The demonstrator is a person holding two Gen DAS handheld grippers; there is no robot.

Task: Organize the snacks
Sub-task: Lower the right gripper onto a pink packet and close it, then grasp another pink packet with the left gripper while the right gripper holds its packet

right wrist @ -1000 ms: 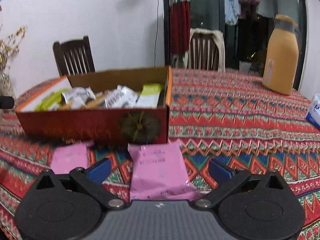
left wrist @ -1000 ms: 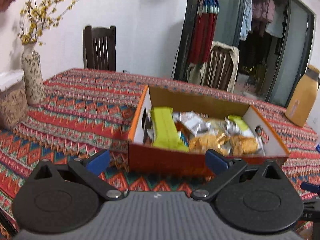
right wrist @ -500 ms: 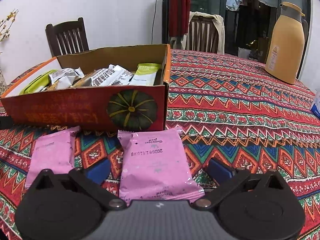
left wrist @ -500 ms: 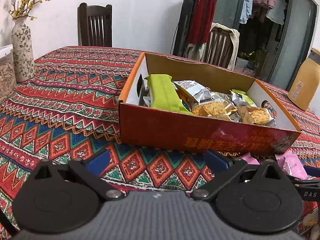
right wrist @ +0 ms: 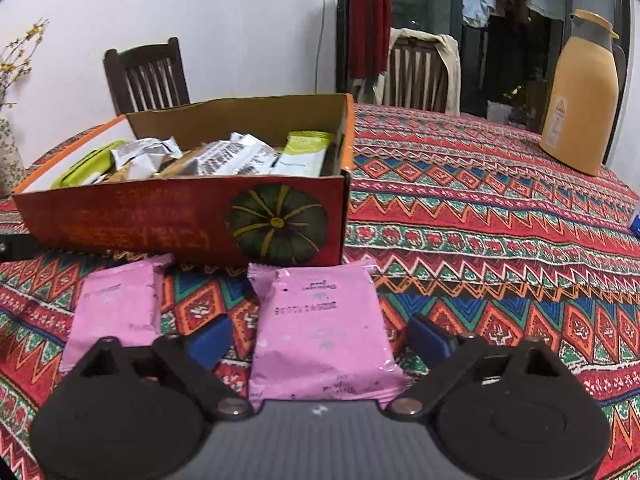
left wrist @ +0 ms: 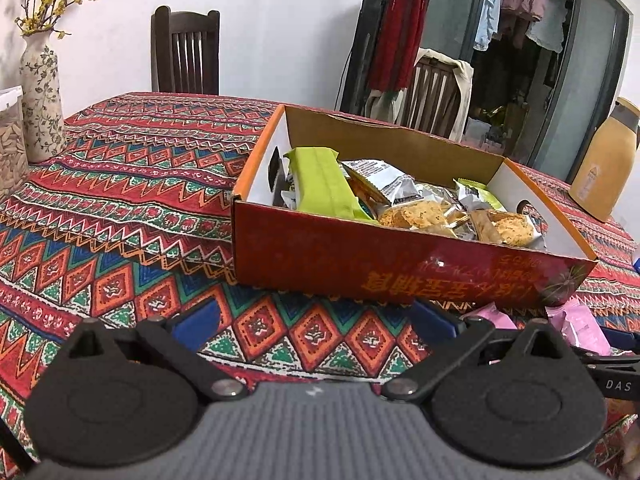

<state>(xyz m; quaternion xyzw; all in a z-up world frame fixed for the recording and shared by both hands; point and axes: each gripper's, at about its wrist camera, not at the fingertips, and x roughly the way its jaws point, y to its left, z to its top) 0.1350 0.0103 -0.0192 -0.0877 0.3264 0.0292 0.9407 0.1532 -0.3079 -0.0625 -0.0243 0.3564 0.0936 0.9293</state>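
A red cardboard box (left wrist: 400,264) (right wrist: 160,228) holds several snack packets, among them a green one (left wrist: 324,188). Two pink packets lie on the cloth in front of the box: one (right wrist: 320,328) between my right gripper's (right wrist: 318,334) open jaws, the other (right wrist: 114,312) to its left. They also show in the left wrist view (left wrist: 580,320). My left gripper (left wrist: 316,318) is open and empty over the patterned cloth, just before the box's front wall.
A tan thermos jug (right wrist: 580,96) stands at the back right. A flowered vase (left wrist: 40,96) and a container (left wrist: 10,144) stand at the left. Wooden chairs (left wrist: 186,52) stand behind the table. A blue-white item (right wrist: 635,224) is at the right edge.
Both grippers moved lower and nearer the table. The right gripper closed in on the pink packet, which now lies between its jaws. The left gripper came close to the box front.
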